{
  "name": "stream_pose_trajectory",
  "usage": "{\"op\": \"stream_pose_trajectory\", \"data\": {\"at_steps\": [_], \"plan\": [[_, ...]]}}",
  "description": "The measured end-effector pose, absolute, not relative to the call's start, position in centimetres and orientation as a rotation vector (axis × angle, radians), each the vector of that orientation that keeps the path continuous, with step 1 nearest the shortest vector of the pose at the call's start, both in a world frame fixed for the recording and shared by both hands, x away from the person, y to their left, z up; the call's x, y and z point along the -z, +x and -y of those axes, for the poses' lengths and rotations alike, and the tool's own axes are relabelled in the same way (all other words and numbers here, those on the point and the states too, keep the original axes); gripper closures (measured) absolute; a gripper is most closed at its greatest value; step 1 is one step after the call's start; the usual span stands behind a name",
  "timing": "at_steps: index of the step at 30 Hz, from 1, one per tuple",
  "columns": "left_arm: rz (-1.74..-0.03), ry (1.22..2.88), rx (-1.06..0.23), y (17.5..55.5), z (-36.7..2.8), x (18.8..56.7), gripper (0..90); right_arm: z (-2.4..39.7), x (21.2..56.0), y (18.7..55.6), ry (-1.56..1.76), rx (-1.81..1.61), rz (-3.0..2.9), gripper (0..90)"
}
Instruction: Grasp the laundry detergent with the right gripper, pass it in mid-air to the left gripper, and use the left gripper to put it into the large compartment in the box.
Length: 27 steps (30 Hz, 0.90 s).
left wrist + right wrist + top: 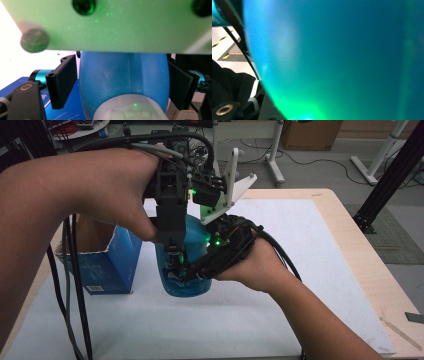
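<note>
Both grippers flank a smooth, rounded, seemingly plastic blue bottle (192,270).

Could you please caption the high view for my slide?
Two hand-held grippers meet at a blue bottle beside an open blue box.

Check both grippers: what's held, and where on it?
Right gripper is clamped on the lower body of the blue bottle. Left gripper straddles the bottle's upper part; contact can't be told, a gap shows beside one jaw.
</note>
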<state>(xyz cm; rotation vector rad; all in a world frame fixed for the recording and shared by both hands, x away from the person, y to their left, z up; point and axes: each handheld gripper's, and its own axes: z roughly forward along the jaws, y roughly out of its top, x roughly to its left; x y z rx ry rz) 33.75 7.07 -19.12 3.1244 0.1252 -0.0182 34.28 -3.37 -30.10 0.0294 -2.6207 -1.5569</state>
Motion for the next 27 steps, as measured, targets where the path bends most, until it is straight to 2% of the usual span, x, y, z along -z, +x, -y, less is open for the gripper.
{"op": "stream_pose_trajectory", "data": {"at_steps": [2,21,22,27], "plan": [[-0.129,3.126,0.019,33.73,-7.10,19.10,22.6,3.35,30.12,34.30,0.029,1.557,2.621,46.7],[-0.118,3.118,0.019,33.68,-7.10,18.88,29.3,3.35,30.03,34.30,0.018,1.564,2.618,46.7],[-0.110,3.119,0.025,33.72,-7.12,18.84,32.5,3.34,30.02,34.31,0.019,1.565,2.618,46.7],[-0.117,3.118,0.023,33.70,-7.19,18.81,34.5,3.24,30.00,34.37,0.021,1.569,2.618,46.7]]}}
